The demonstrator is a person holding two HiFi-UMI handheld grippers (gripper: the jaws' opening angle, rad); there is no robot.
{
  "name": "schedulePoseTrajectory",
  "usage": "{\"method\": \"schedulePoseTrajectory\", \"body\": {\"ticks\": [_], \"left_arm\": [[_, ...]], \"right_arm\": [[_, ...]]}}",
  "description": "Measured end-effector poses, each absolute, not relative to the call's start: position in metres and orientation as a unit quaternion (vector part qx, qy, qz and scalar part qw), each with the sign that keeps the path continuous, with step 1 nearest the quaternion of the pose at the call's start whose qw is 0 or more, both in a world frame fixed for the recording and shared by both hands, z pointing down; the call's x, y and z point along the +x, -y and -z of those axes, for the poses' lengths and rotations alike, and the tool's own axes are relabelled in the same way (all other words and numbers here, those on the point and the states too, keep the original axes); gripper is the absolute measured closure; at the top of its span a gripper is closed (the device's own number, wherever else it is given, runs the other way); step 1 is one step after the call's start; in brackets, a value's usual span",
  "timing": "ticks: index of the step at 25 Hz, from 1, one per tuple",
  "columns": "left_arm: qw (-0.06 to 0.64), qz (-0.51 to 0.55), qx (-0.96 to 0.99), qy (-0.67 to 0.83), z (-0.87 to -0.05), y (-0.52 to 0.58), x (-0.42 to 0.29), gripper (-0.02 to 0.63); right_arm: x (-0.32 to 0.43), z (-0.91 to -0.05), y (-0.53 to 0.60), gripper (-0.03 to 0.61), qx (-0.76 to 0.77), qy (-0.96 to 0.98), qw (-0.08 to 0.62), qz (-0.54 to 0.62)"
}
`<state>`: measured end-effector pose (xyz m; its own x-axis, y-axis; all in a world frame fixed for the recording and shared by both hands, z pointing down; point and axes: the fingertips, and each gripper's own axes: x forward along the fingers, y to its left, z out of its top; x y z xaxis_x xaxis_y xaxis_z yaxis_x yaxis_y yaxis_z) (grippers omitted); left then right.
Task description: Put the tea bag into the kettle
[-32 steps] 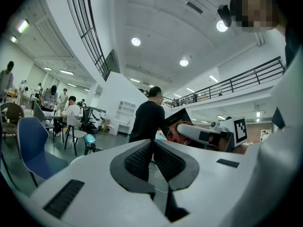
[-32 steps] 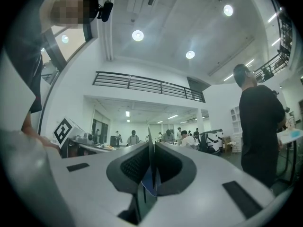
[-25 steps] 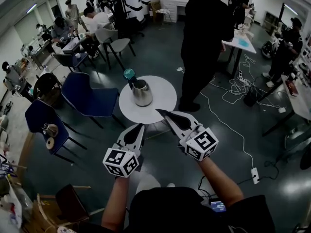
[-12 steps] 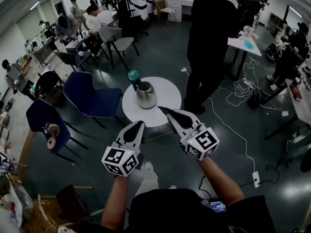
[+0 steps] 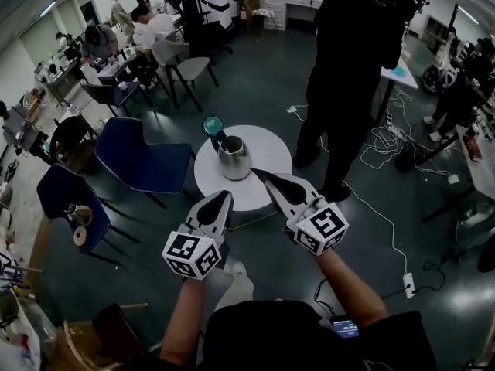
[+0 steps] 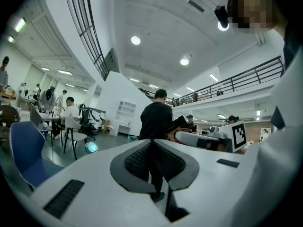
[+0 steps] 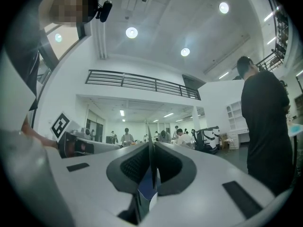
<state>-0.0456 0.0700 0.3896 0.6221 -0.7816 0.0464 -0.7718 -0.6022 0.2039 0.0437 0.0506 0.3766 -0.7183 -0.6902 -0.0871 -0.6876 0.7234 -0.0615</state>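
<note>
We look steeply down over a busy workshop. At the centre stands a small round white desk (image 5: 271, 149), and on its left part a steel kettle (image 5: 233, 158), upright.

Just behind the kettle sits a round teal thing (image 5: 211, 124) – whether it rests on the desk we cannot tell.

Both grippers lie level on the near side of the kettle, pointing toward it. The left gripper (image 5: 225, 196) is near and left of it, its tips over the desk's near rim. Its own view shows the left gripper (image 6: 150, 143) with the ribbed pads pressed together and nothing between them.

The right gripper (image 5: 259, 176) is near and right of the kettle, its tips over the desktop just beside the kettle's base but apart from it. In its own view the right gripper (image 7: 150, 148) is clamped on the tea bag (image 7: 146, 189) – a thin flat packet, dark blue with a white edge, standing on edge between the pads.

Each gripper carries a cube with black-and-white square markers: the left cube (image 5: 192, 255) and the right cube (image 5: 321, 228), both nearer us than the kettle.

A person in black (image 5: 348, 76) stands beyond and right of the kettle. A blue chair (image 5: 143, 157) stands left of it.
</note>
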Motion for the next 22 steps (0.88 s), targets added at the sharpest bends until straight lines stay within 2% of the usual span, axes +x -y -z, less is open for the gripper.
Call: {"method": "schedulePoseTrajectory", "body": {"ticks": [22], "left_arm": [[0.116,0.014,0.907,0.404,-0.390,0.062,-0.093,0.584]], "right_arm": [[-0.003,-0.374,0.078,0.543,-0.399,-0.915,0.052,0.025]]}}
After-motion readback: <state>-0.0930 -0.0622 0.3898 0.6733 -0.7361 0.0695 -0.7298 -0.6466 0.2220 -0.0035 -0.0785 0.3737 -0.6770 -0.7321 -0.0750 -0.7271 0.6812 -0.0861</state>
